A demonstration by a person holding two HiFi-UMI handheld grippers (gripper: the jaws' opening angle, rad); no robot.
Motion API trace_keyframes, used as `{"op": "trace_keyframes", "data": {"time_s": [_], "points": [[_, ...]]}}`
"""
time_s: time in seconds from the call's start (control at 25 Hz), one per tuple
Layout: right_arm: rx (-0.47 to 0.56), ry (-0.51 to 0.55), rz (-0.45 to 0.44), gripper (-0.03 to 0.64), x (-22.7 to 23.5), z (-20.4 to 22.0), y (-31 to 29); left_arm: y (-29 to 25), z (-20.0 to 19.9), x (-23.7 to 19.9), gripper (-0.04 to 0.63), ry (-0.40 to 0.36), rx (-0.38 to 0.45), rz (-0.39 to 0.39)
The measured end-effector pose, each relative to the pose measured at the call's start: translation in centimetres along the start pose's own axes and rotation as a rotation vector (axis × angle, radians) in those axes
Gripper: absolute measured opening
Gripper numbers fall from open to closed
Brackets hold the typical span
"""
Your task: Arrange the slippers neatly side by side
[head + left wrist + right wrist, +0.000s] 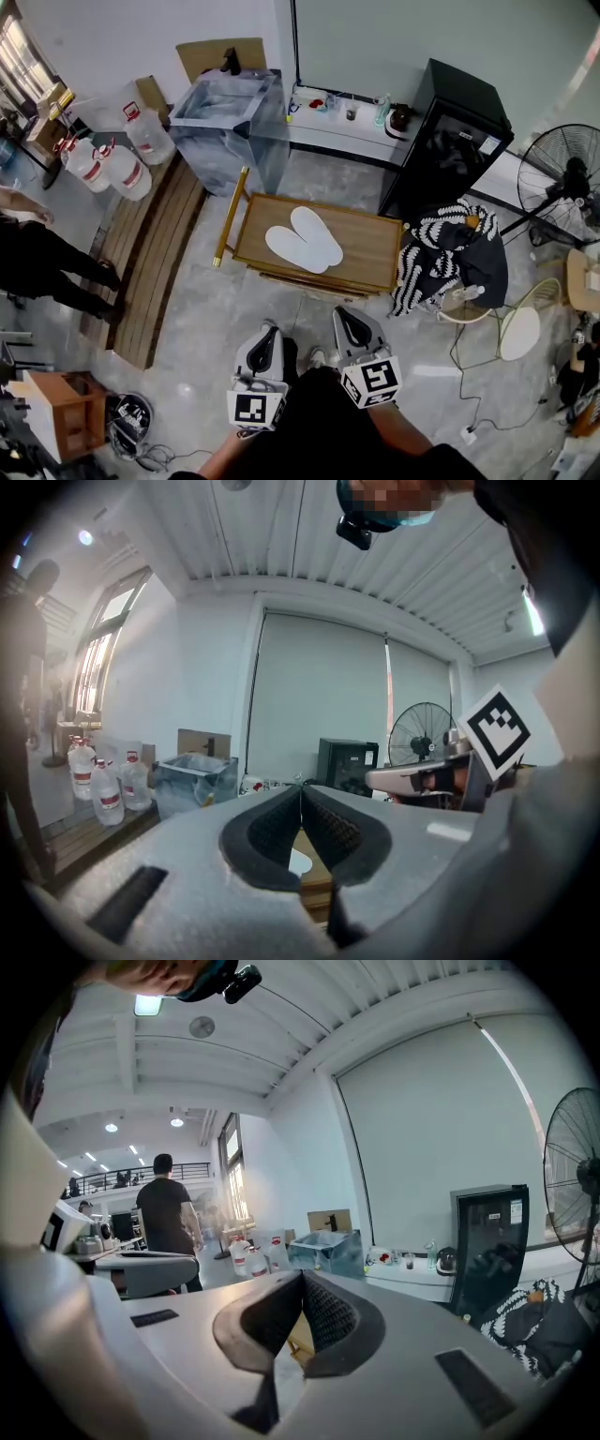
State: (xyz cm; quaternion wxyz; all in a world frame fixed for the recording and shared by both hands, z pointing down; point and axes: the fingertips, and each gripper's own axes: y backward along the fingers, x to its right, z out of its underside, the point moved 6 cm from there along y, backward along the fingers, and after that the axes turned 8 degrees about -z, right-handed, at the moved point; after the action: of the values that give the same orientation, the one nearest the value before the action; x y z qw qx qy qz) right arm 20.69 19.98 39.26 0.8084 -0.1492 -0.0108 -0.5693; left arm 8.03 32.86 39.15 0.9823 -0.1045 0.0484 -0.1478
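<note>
Slippers [304, 242] are lying touching, side by side, mid wooden table [375, 246] in head view, with left gripper [268, 330] and right gripper [343, 315] hanging off its near edge. Left gripper view: jaws pressing together, empty. Right gripper view: same. Pair is looking arranged; any squaring-up is probably needing a reach in.

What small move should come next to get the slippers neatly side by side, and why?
Probably reach the right gripper forward to the table and open its jaws. It and the left gripper are shut, empty and short of the table, where the far slipper seems to overlap the near slipper.
</note>
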Motion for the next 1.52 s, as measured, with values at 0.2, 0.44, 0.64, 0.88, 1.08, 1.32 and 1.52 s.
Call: {"op": "trace_keyframes", "data": {"time_s": [0.2, 0.44, 0.64, 0.88, 1.08, 1.32, 1.52], "points": [[-0.032, 0.014, 0.016, 0.011, 2.0, 0.3, -3.6, -4.0, 0.2, -1.4, 0.017, 0.015, 0.006, 0.027], [-0.079, 0.009, 0.053, 0.011, 4.7, 0.1, -9.6, -10.2, -0.8, -4.5, 0.017, -0.007, -0.022, 0.098], [-0.154, -0.003, 0.100, 0.012, 7.5, 0.8, -16.1, -16.4, -1.9, -7.8, 0.017, -0.019, -0.043, 0.164], [-0.245, -0.007, 0.154, 0.012, 10.0, 1.5, -22.7, -22.7, -3.2, -11.9, 0.017, -0.009, -0.066, 0.224], [-0.331, -0.010, 0.185, 0.014, 12.6, 2.1, -26.8, -27.2, -4.1, -14.5, 0.017, -0.014, -0.098, 0.278], [-0.523, 0.036, 0.145, 0.014, 15.7, 5.1, -31.2, -31.5, -4.1, -15.8, 0.017, -0.004, -0.121, 0.307], [-0.675, 0.133, 0.070, 0.014, 18.4, 8.5, -33.5, -33.3, -4.2, -14.6, 0.017, -0.007, -0.132, 0.295]]}}
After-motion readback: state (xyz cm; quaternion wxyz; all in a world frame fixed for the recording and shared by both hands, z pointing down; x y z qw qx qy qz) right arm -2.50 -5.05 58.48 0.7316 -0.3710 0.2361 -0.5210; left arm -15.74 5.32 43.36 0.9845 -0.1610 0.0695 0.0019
